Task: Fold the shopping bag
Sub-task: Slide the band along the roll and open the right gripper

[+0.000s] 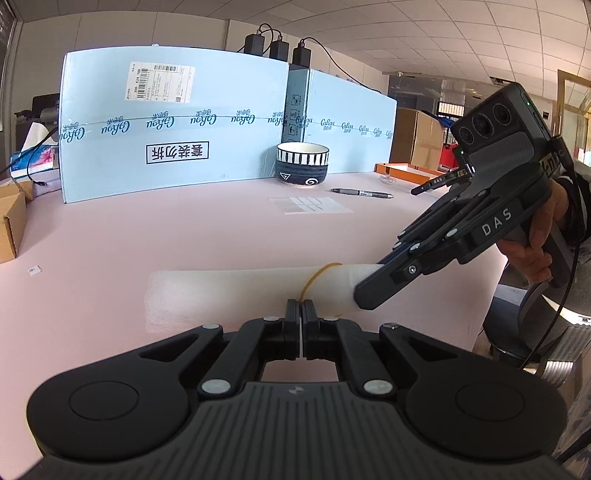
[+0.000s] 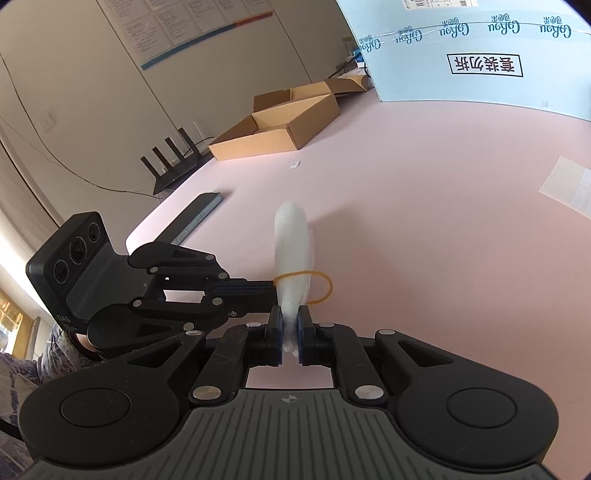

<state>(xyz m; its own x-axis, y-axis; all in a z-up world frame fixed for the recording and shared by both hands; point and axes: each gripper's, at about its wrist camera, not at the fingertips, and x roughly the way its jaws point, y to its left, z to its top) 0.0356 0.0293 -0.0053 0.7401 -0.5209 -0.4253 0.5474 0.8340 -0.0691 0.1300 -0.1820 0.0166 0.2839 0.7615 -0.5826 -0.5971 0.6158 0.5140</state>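
Here, my right gripper (image 2: 290,325) clamps 1 end of the rolled white plastic shopping bag (image 2: 291,243). My left gripper (image 1: 303,314) is clenched on the thin yellow rubber band (image 2: 320,286) circling it, above the pink table (image 1: 184,236).

this looks like an office used as a workspace. a grid of suspended ceiling tiles (image 1: 461,33) runs overhead, and a printed notice board (image 2: 177,26) hangs on the plain wall. the pink tabletop (image 1: 184,240) carries office clutter: a wifi router (image 2: 173,162) with upright antennas, open cardboard boxes (image 2: 277,122), a pen (image 1: 362,192), a smartphone (image 2: 195,218) and large light-blue shipping cartons (image 1: 166,125) with power adapters (image 1: 279,48) on top.
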